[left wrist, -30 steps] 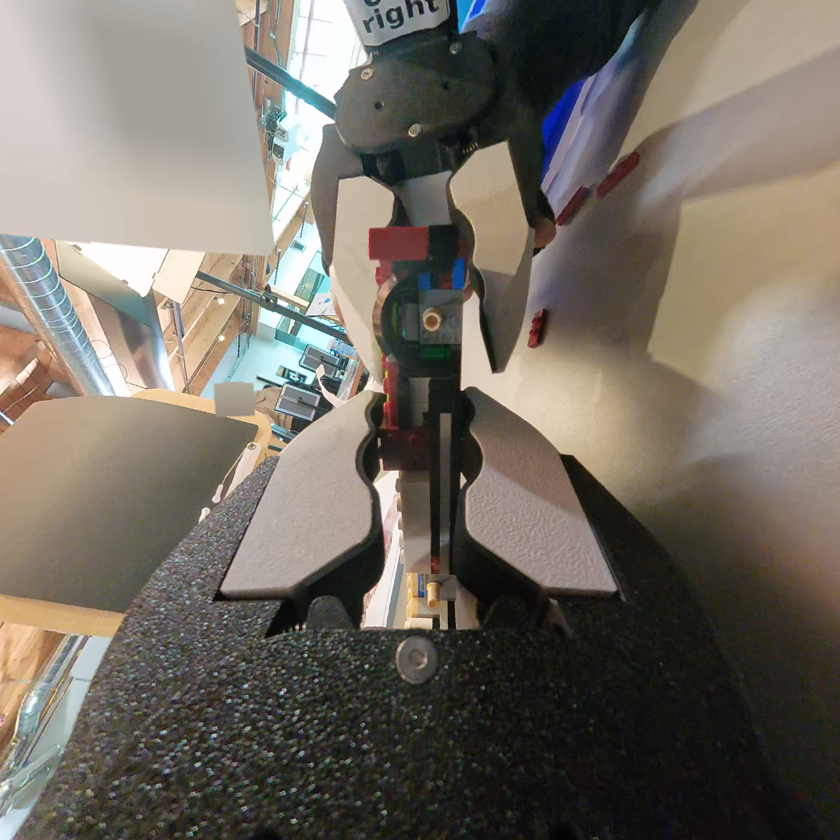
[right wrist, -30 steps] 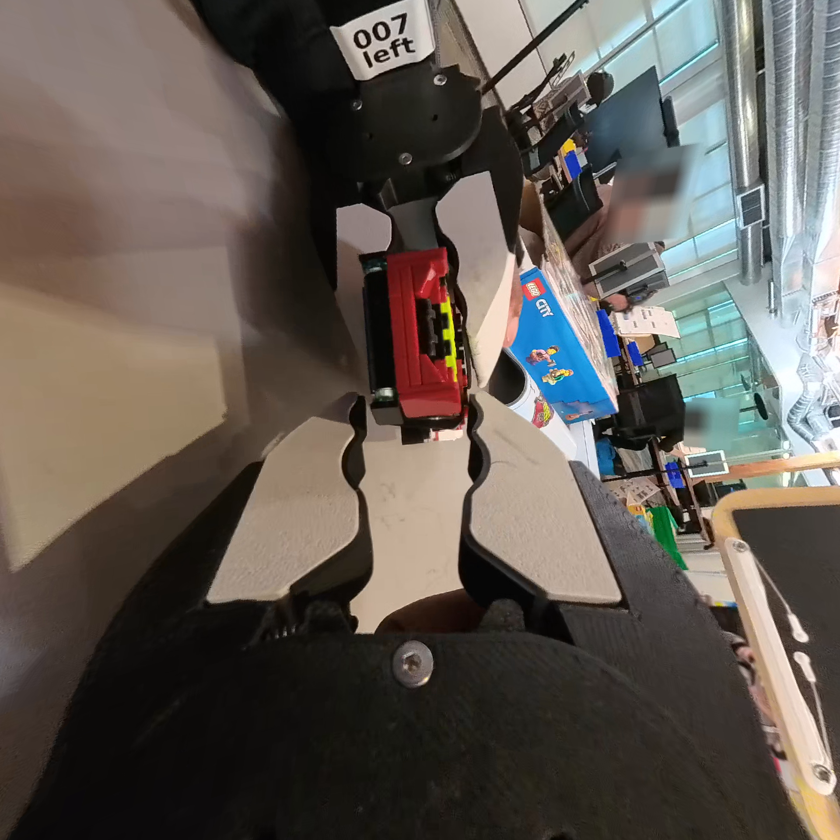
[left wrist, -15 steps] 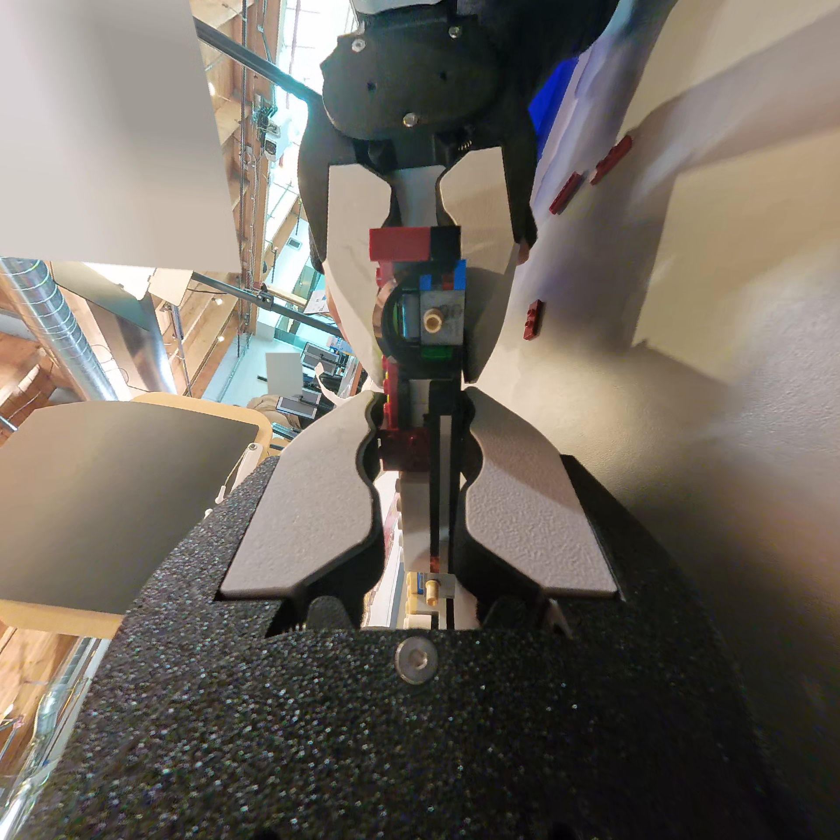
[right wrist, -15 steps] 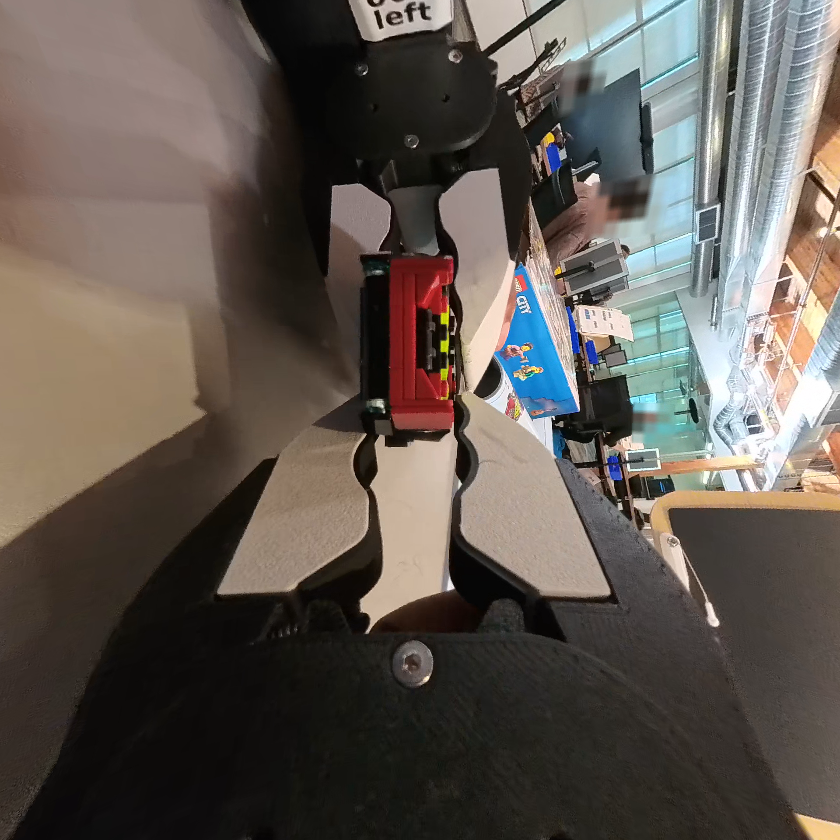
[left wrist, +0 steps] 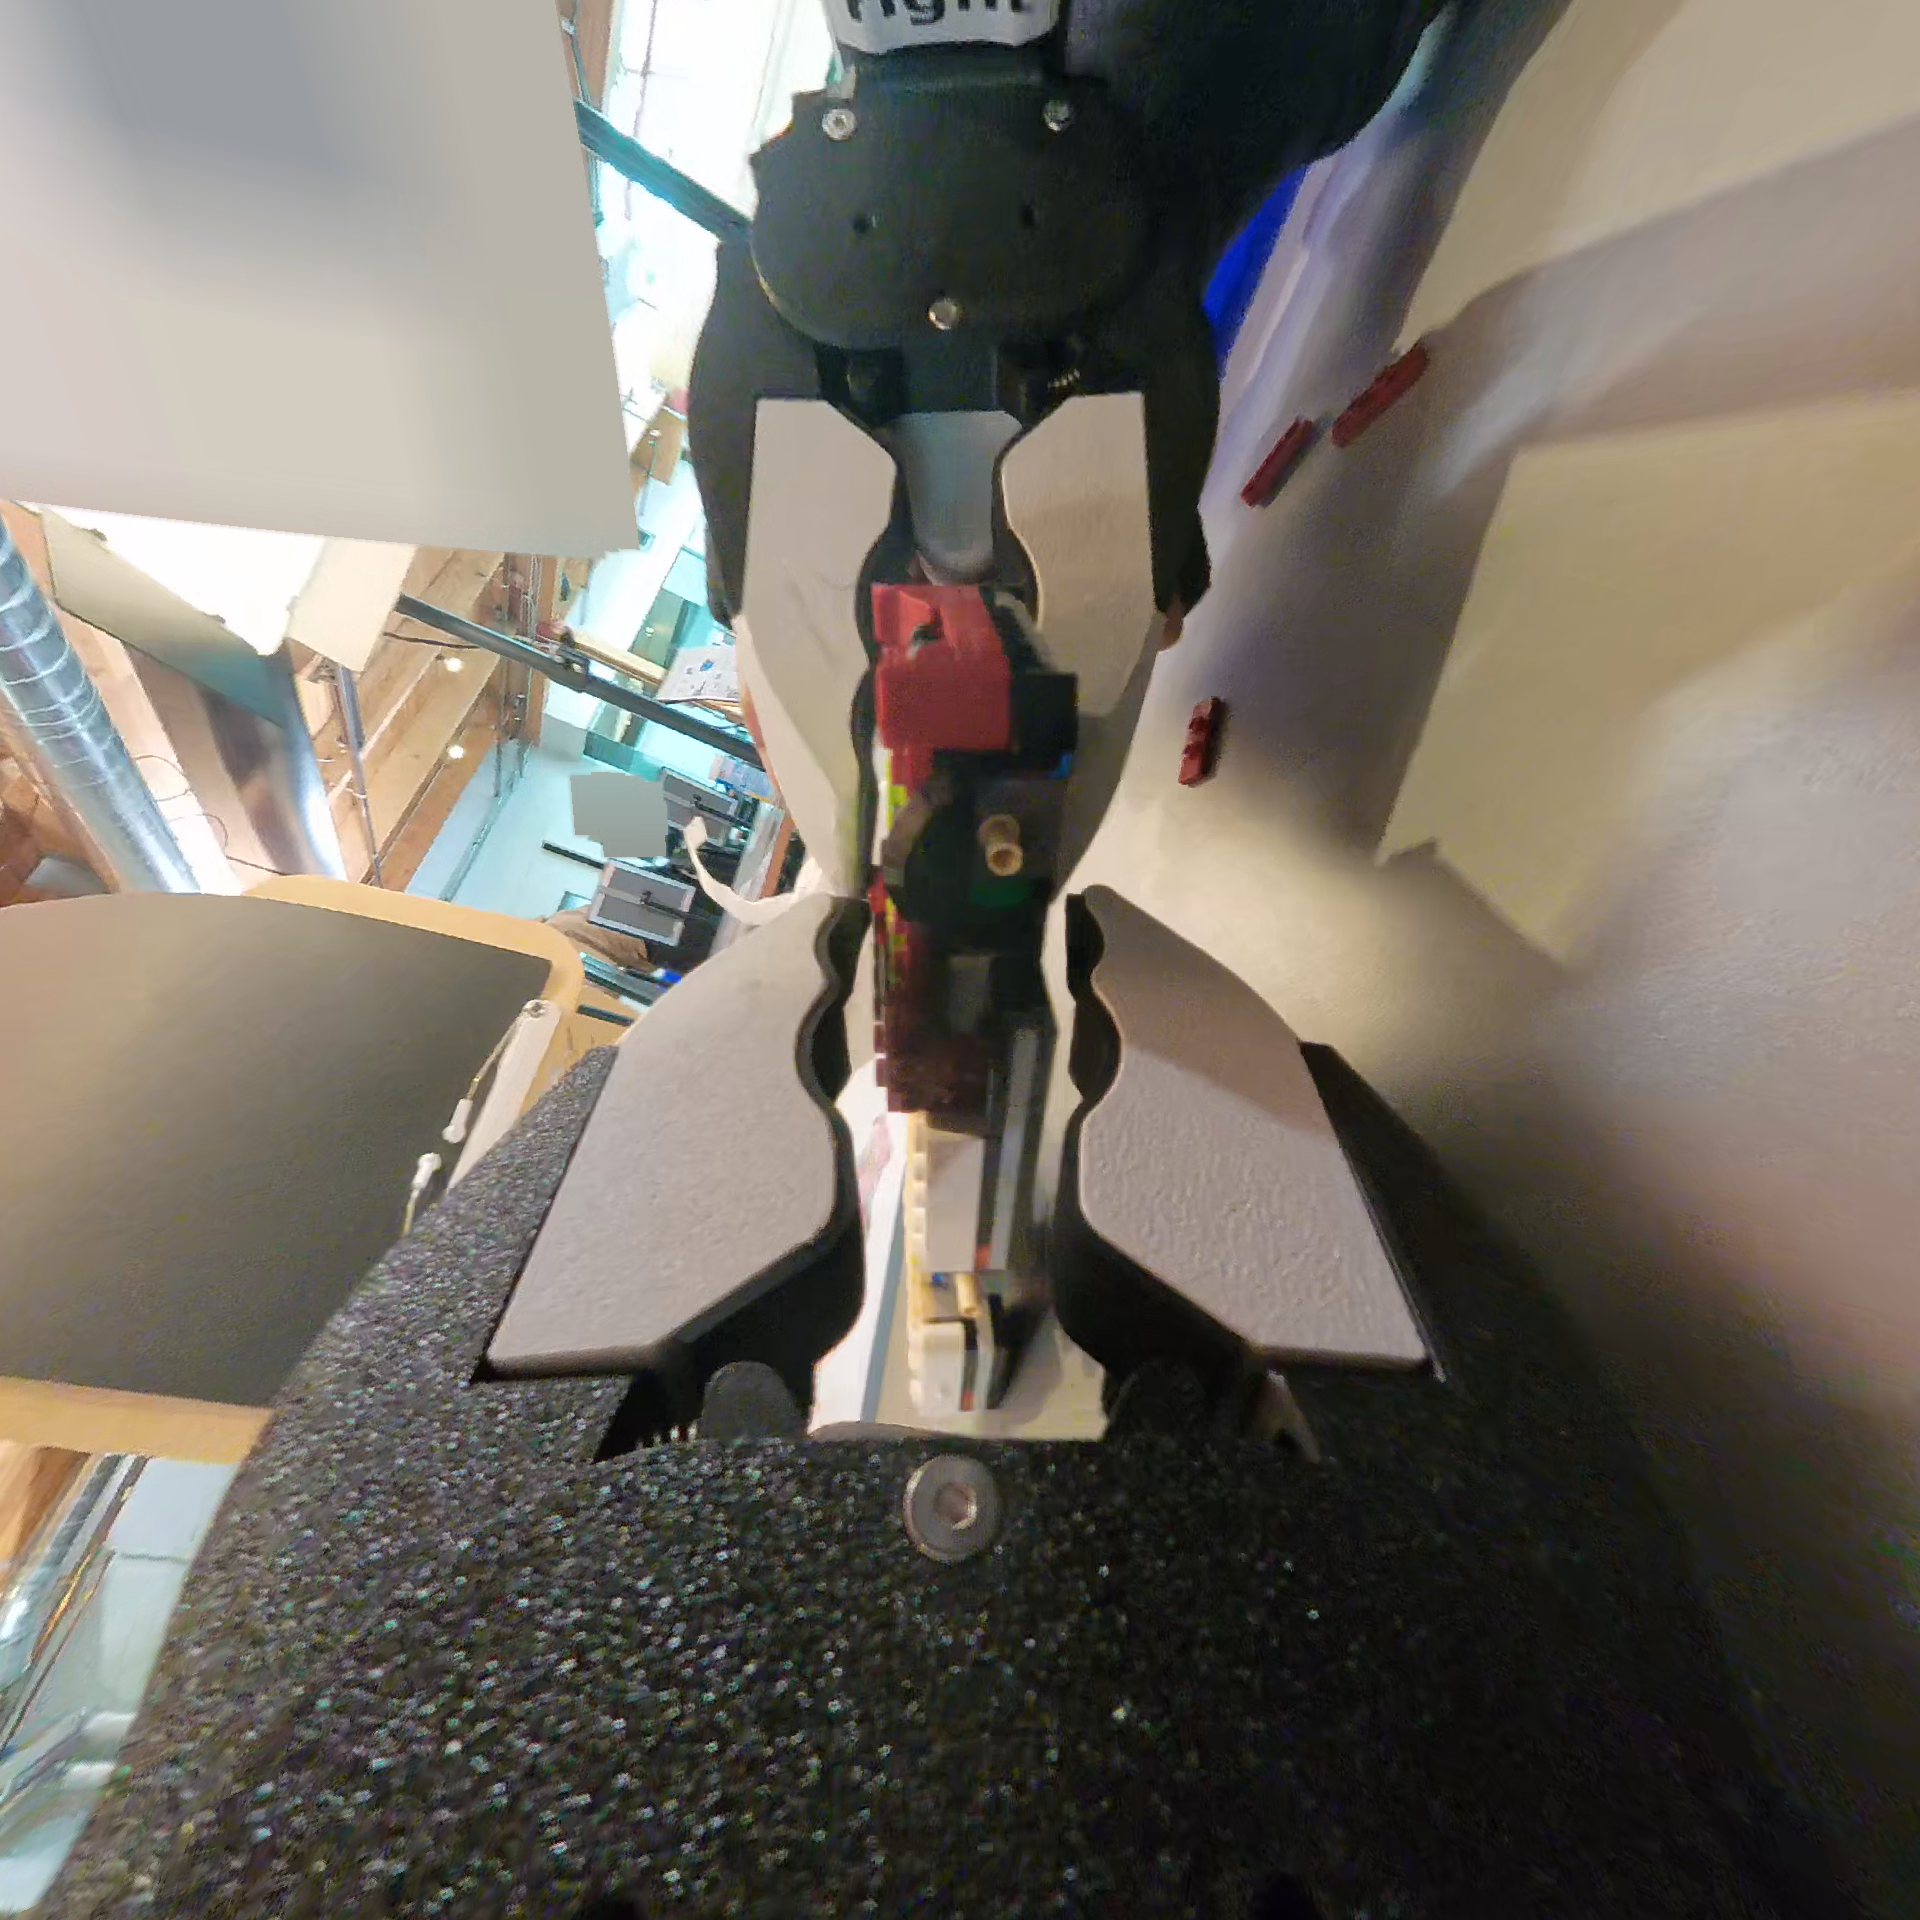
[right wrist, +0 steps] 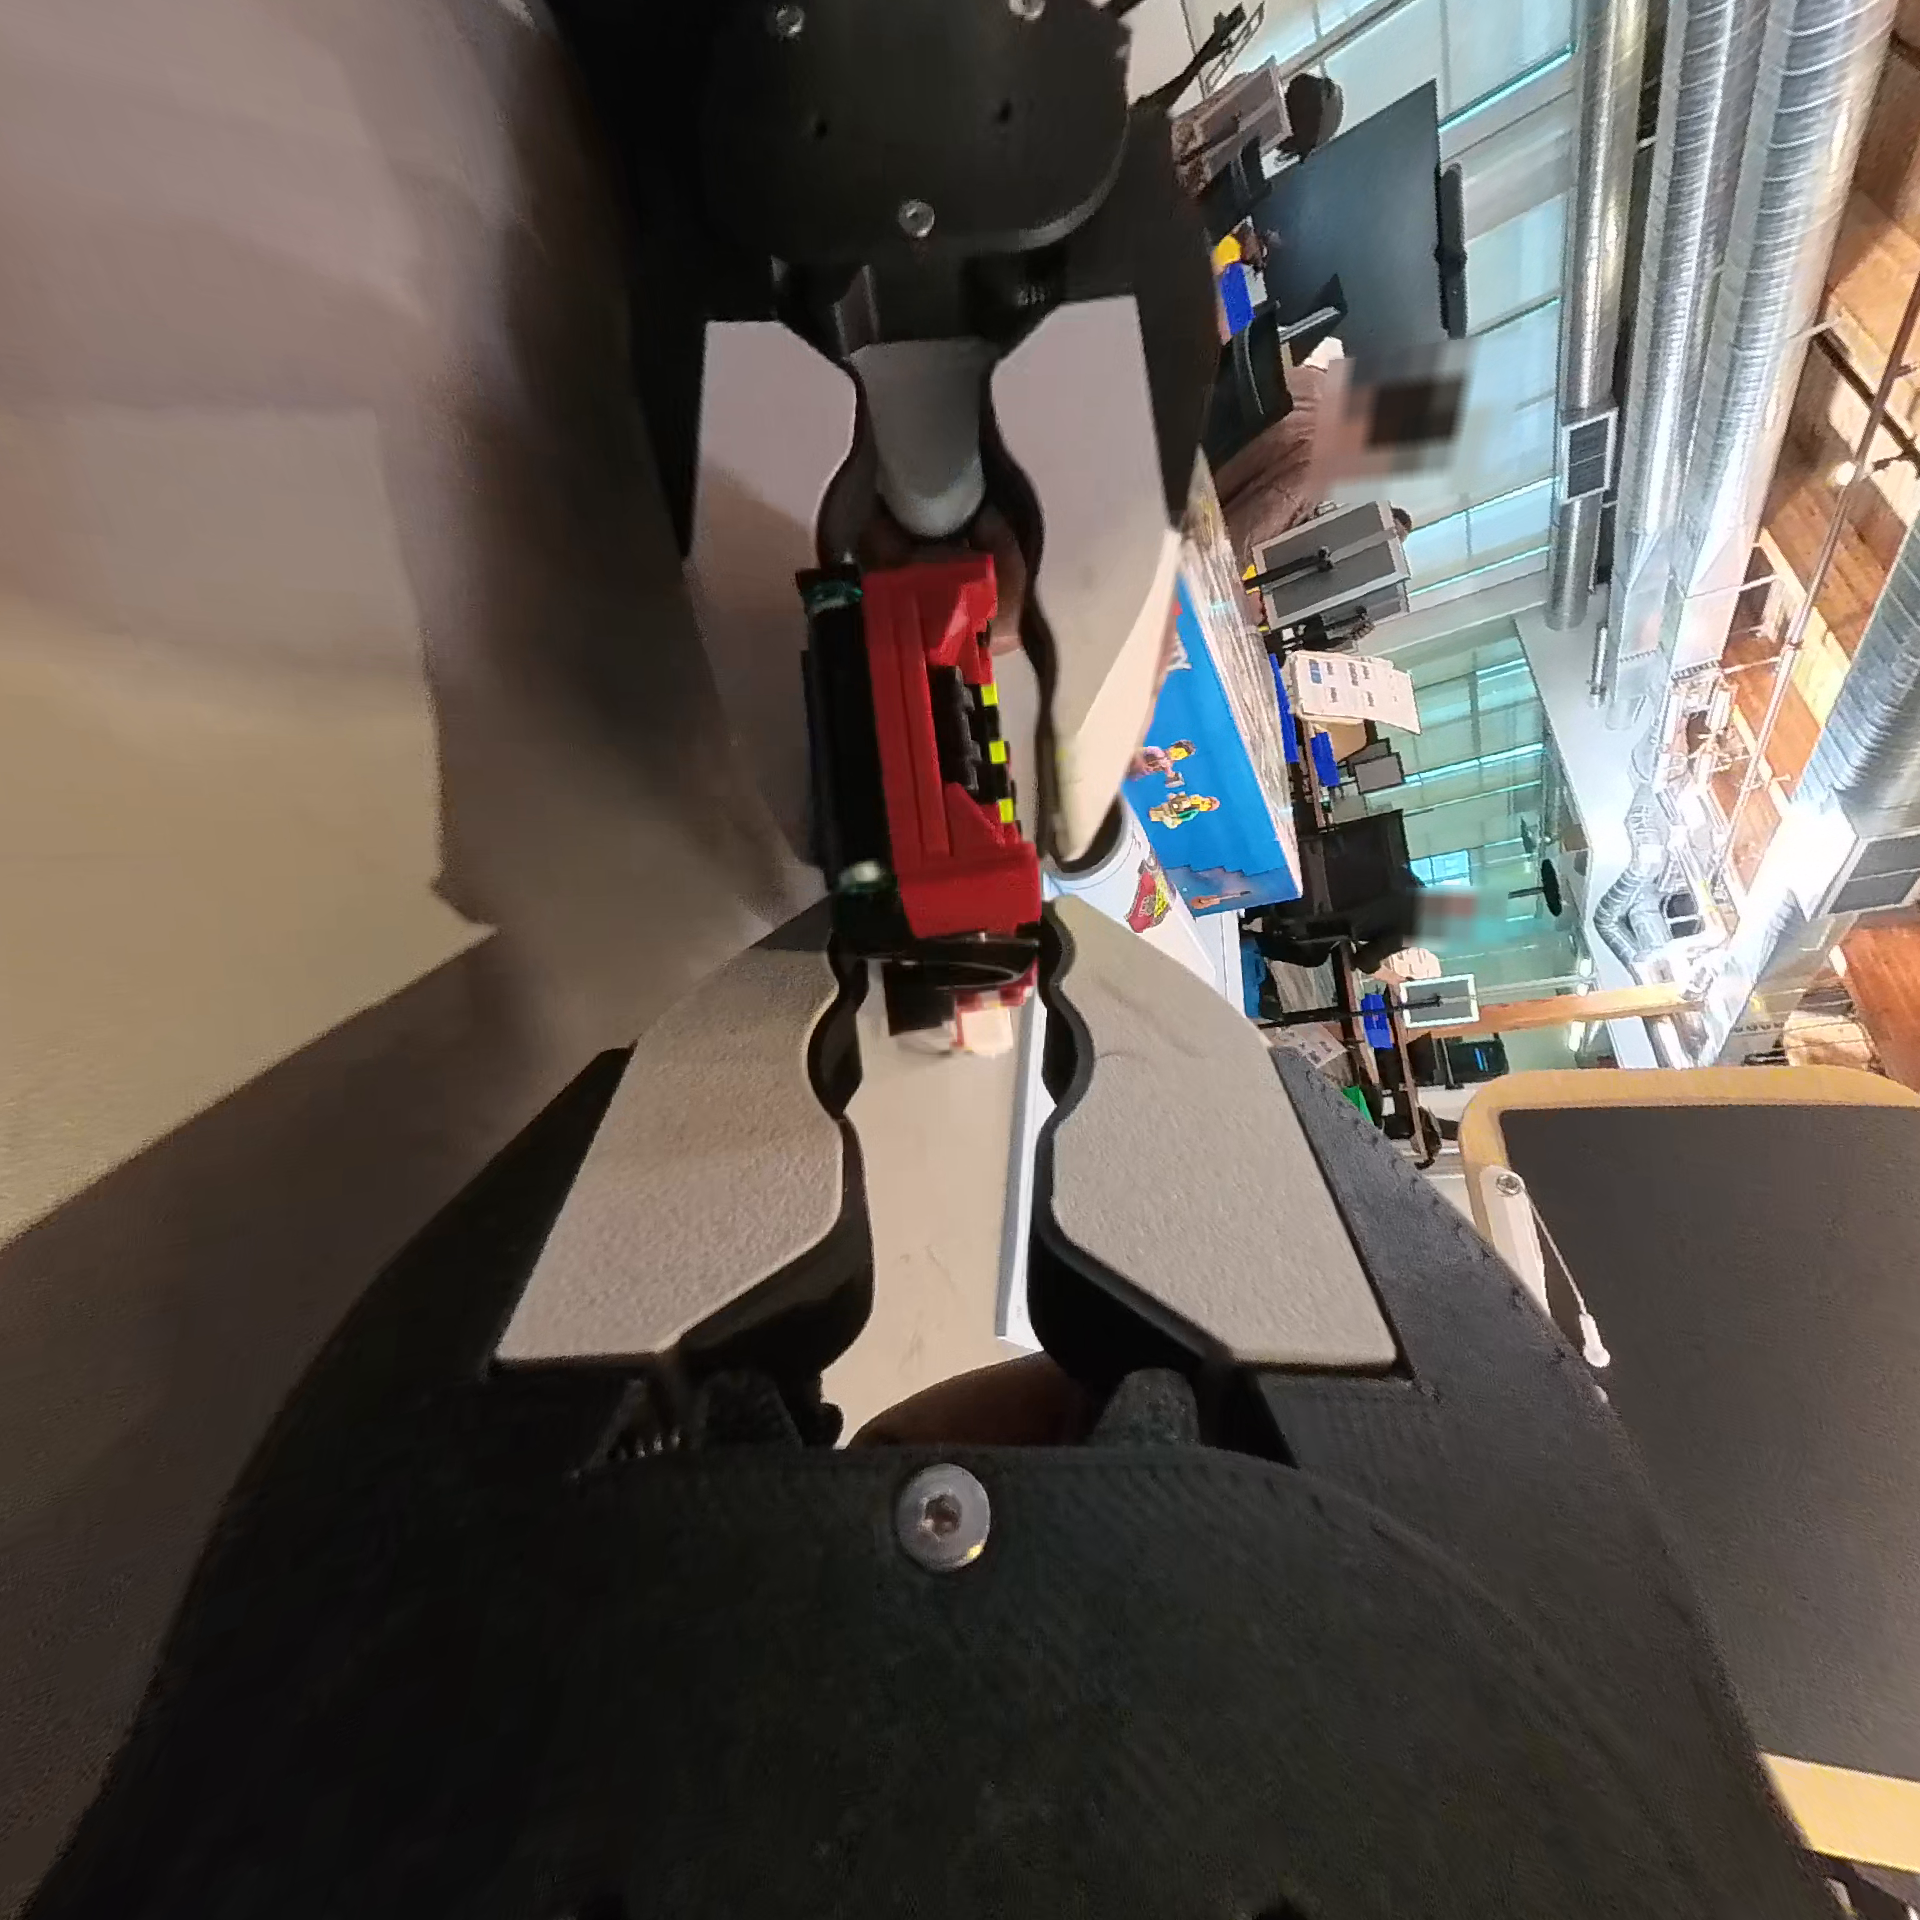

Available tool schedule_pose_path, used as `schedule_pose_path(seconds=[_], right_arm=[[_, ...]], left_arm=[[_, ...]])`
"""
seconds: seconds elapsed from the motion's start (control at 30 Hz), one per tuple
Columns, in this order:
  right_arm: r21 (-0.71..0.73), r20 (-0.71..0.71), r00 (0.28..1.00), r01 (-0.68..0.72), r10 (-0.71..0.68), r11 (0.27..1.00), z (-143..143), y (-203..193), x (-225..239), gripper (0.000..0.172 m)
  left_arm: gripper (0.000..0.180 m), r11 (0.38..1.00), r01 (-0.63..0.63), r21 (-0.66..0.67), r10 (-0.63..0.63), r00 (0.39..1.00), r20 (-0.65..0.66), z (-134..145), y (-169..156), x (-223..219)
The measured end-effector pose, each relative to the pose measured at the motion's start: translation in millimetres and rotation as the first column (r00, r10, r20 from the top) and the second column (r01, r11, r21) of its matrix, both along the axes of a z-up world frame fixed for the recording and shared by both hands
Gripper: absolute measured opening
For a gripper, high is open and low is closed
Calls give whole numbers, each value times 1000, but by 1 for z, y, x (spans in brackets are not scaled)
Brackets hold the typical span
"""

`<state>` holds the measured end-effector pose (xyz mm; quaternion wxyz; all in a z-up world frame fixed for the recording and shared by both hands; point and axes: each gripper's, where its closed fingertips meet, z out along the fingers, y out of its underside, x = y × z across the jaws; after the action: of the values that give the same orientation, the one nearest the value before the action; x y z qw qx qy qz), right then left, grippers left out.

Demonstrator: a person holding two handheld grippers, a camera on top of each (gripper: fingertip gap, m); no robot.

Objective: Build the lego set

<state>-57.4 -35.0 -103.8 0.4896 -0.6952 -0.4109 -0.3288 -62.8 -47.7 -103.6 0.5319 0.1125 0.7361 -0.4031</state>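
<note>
A red and black brick-built vehicle [left wrist: 940,686] hangs in the air between my two grippers, which face each other. My left gripper [left wrist: 961,914] is open. Its pads stand on either side of the model's dark underside, with a visible gap on the right side. My right gripper [right wrist: 945,966] is shut on the model's near end, where the red body [right wrist: 935,748] and black base meet, and carries it. In the left wrist view the right gripper's fingers [left wrist: 800,540] flank the model's red end. In the right wrist view the left gripper's fingers [right wrist: 1091,520] sit at the far end.
A white table [left wrist: 1662,1039] lies to the side with three loose dark red bricks [left wrist: 1205,743] on it. A blue toy box [right wrist: 1216,769] stands farther off. A black-topped, wood-rimmed board [right wrist: 1714,1351] is near. People sit at desks in the background. Less than 4 cm separates the two grippers' tips.
My right gripper closed on the model's end about a second ago and keeps hold. My left gripper has just opened off the model, which now sits slightly tilted between its pads.
</note>
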Motion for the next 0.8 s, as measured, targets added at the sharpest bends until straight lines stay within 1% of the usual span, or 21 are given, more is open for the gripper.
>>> schedule_pose_path(seconds=[0.17,0.3,0.8], right_arm=[[6,-6,1000,1,0,1000,0,0,0,32],[7,0,1000,3,-3,1000,0,1,0,32],[17,2,1000,6,-6,1000,2,0,2,31]], left_arm=[[36,1000,-7,-1,7,1000,-27,-3,1,3],[31,1000,-15,2,15,1000,-8,-2,2,4],[30,1000,-23,-5,23,999,-27,-1,2,7]])
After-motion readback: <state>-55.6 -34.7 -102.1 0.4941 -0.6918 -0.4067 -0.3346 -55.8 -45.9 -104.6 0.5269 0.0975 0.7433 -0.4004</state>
